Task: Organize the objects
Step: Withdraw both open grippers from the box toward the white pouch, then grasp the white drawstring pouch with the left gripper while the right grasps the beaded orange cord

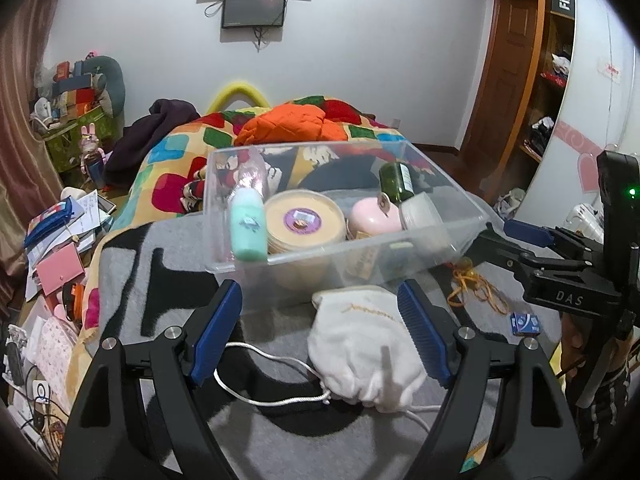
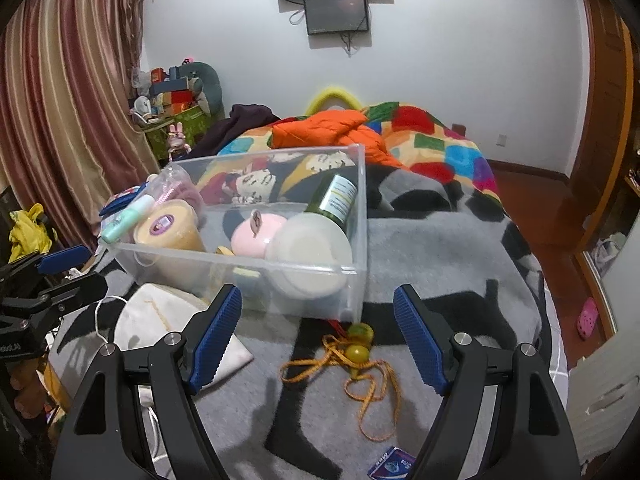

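**Bin on the bed, loose things before it**

A bin (image 1: pixel 344 248) stands on a blanket (image 1: pixel 168 280) spread over the bed. Inside it, from left to right in the left wrist view: a small bottle (image 1: pixel 249 226) leaning at the left wall, a round tub (image 1: pixel 305 222), a rounded case (image 1: pixel 374 218), then a lidded jar (image 1: pixel 422 212) with a glass bottle (image 1: pixel 396 182) tilted behind it against the right wall. Just before the bin lies a drawstring pouch (image 1: pixel 360 344), between the fingers of the left tool (image 1: pixel 320 336). To the right of the pouch, near the bin's front right corner, lies a corded charm (image 2: pixel 360 354), between the fingers of the right tool (image 2: pixel 318 340). A small packet (image 1: pixel 524 323) lies nearer than the charm. Behind the bin a padded jacket (image 1: pixel 288 124) lies on the quilt (image 1: pixel 172 160).
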Action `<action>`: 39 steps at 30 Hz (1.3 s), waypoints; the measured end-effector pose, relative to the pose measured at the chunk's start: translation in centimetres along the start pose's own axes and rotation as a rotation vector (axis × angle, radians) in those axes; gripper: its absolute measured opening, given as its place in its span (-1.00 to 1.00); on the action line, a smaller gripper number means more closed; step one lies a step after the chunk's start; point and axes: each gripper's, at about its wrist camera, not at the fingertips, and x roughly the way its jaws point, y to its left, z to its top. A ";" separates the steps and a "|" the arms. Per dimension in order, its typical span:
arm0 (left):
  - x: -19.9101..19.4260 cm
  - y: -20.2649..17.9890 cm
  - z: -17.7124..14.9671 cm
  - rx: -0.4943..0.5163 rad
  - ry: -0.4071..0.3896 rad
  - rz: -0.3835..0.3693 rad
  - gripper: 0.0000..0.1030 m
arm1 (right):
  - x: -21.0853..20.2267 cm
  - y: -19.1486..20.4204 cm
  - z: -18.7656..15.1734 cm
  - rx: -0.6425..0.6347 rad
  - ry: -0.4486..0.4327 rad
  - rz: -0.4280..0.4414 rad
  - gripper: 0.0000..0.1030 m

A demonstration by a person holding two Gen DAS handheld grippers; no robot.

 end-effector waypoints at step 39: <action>5.8 -2.6 -3.4 -0.017 0.237 -0.101 0.73 | 4.1 -2.7 -2.9 0.061 0.130 0.013 0.20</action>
